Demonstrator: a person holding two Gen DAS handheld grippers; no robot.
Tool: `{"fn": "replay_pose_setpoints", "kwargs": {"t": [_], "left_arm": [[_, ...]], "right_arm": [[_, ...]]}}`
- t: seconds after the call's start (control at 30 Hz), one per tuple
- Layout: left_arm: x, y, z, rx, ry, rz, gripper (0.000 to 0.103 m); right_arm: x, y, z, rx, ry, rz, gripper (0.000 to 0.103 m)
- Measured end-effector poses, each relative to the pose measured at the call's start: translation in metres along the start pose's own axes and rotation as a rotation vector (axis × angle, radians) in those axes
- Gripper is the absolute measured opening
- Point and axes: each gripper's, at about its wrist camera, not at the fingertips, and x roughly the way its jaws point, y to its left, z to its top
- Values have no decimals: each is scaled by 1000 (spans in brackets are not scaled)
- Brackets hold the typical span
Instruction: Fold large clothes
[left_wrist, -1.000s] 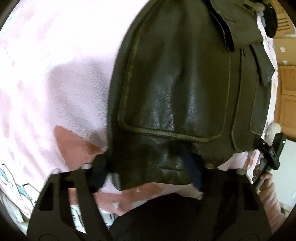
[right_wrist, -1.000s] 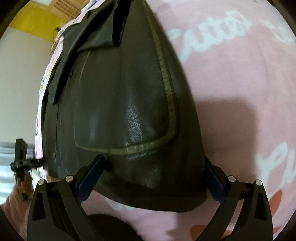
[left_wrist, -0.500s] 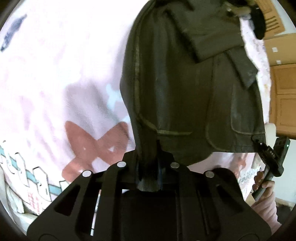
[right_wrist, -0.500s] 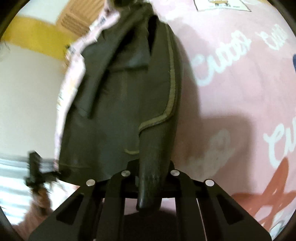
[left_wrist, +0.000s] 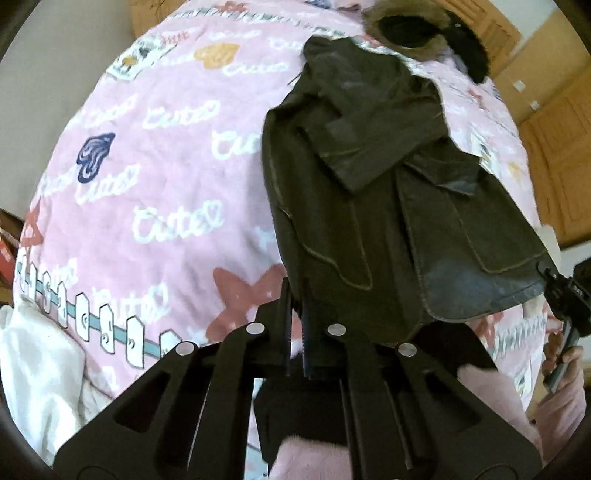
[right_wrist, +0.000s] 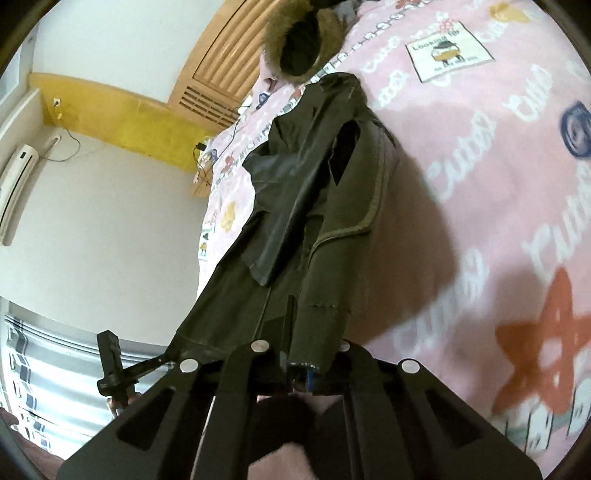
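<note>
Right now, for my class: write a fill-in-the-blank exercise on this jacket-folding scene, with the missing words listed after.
1. Both grippers are shut on the hem of a dark leather ____.
2. The left gripper and the right gripper hold the jacket's hem ____ the bed.
3. The blanket is mostly ____.
4. Its repeated white word is ____.

Missing: jacket; above; pink; Cute

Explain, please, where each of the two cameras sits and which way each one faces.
Left wrist: sits on the left gripper, looks steeply down along its shut fingers at the jacket hem they pinch, over the pink blanket; shows the right gripper and a pink sleeve.
Right wrist: sits on the right gripper, looks along the lifted jacket toward a white wall; shows the left gripper on the hem's other corner.
Shared: jacket, blanket, fur hood, and each other's gripper.
</note>
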Motion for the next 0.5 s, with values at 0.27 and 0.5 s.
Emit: {"fn": "replay_pose_setpoints", "kwargs": {"t": [0.27,0.5], "left_arm": [[-83,-38,-51,143,-149,-21,0],[-27,-19,-35,134,-42,84,0]], "right_arm": [[-47,32,-63,-6,-15,49,4],[-29,18,-47,54,2,-22,4]]}}
